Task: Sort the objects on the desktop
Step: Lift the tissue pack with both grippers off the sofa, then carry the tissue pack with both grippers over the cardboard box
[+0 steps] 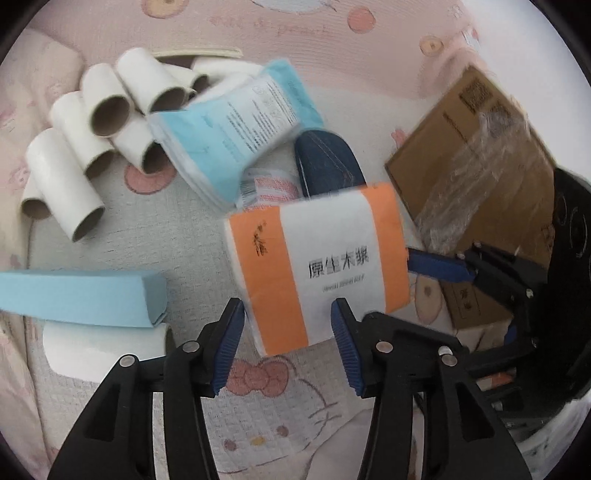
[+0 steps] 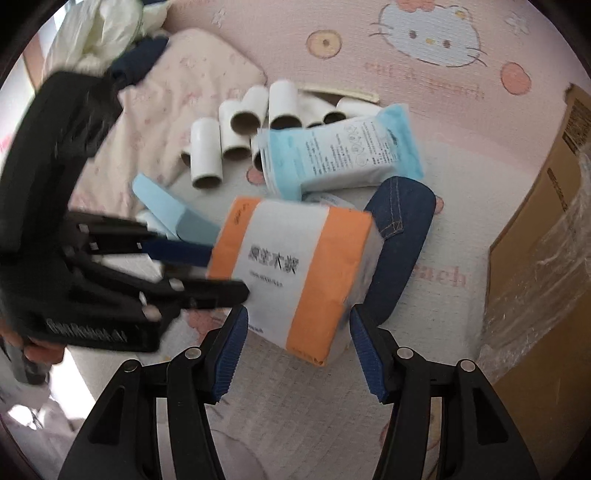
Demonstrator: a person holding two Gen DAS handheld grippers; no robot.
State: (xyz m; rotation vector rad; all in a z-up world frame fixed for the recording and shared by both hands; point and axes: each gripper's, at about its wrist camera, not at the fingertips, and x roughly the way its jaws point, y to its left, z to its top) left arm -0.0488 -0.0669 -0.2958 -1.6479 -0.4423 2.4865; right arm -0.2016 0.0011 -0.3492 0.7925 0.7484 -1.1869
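The orange tissue pack (image 1: pixel 317 266) is lying on the pink mat (image 1: pixel 229 33), at 12 o'clock of both grippers. The left gripper (image 1: pixel 288 347) and right gripper (image 2: pixel 295 350) are angled steeply downward, jaws apart, nothing clamped. Paper tubes (image 1: pixel 92 147) are piled at 10 o'clock.

under me lies a pink cartoon-cat mat (image 2: pixel 424 74) printed with round peach shapes, and it carries everything. at its far left corner i see a flowered pink pillow (image 2: pixel 177 85) with crumpled cream cloth (image 2: pixel 99 26) and something dark blue bunched beyond it. along the mat's right edge stands a brown cardboard box (image 1: pixel 476 155) wrapped partly in clear film.
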